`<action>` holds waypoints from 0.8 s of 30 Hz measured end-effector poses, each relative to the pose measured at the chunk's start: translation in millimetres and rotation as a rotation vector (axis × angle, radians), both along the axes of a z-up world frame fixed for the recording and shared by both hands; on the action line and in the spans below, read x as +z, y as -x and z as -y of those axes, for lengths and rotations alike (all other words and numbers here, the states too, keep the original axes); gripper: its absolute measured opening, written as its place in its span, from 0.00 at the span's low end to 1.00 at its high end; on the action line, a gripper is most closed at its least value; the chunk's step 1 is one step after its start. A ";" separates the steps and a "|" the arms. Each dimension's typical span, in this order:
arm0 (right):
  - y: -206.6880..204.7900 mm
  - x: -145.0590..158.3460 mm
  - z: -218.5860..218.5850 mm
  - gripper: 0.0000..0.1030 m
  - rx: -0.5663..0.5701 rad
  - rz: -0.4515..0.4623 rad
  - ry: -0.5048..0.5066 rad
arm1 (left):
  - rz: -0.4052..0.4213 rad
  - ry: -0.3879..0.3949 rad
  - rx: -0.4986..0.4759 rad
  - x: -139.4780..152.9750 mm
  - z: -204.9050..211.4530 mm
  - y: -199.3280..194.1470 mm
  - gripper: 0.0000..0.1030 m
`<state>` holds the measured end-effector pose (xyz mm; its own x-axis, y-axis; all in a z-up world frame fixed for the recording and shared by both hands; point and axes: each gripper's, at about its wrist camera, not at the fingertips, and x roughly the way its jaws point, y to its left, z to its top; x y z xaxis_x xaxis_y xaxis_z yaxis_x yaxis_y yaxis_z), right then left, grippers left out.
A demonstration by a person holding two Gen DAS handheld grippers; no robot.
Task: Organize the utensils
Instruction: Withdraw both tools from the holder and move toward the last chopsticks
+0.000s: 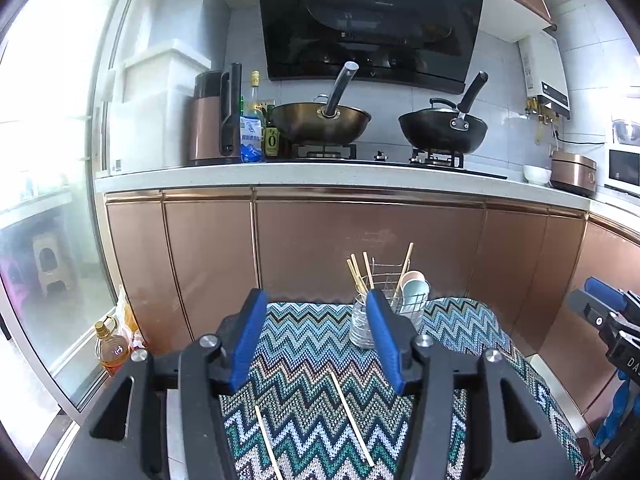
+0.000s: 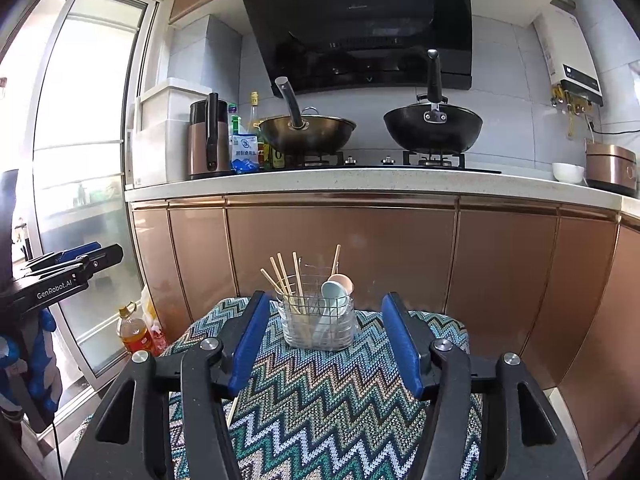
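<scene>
Both hand-held grippers hang wide apart and hold nothing above a tabletop (image 2: pixel 320 400) covered in a zigzag-patterned cloth. The left hand-held gripper (image 1: pixel 316 340) has two loose chopsticks (image 1: pixel 352 420) lying flat on the cloth beneath and between its blue fingers (image 1: pixel 248 340). The right hand-held gripper (image 2: pixel 326 344) faces a wire utensil holder (image 2: pixel 320 320) standing at the far edge of the cloth, with several chopsticks (image 2: pixel 284 276) upright in it beside two pale spoons (image 2: pixel 334 292).
</scene>
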<state>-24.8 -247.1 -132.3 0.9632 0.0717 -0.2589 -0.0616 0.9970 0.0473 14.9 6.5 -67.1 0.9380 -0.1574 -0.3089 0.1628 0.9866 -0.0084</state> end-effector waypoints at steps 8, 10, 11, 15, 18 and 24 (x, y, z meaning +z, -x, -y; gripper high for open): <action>6.1 -3.7 -3.7 0.60 0.009 -0.004 -0.004 | -0.003 -0.007 0.005 -3.2 -2.7 4.6 0.50; 6.5 -4.3 -3.8 0.60 0.010 -0.005 -0.003 | 0.000 -0.012 0.009 -3.1 -3.8 5.5 0.50; 6.6 -4.8 -4.3 0.60 0.012 -0.007 -0.003 | 0.001 -0.013 0.011 -3.3 -4.3 5.8 0.50; 6.3 -6.1 -7.5 0.60 0.018 -0.012 -0.001 | 0.008 -0.010 0.018 -4.7 -8.0 6.2 0.50; 4.4 -6.7 -11.3 0.60 0.023 -0.018 0.004 | 0.006 -0.003 0.018 -7.2 -9.6 4.6 0.50; -4.7 -10.6 -21.6 0.60 -0.003 -0.060 0.028 | -0.023 0.030 0.001 -18.3 -17.7 -3.5 0.50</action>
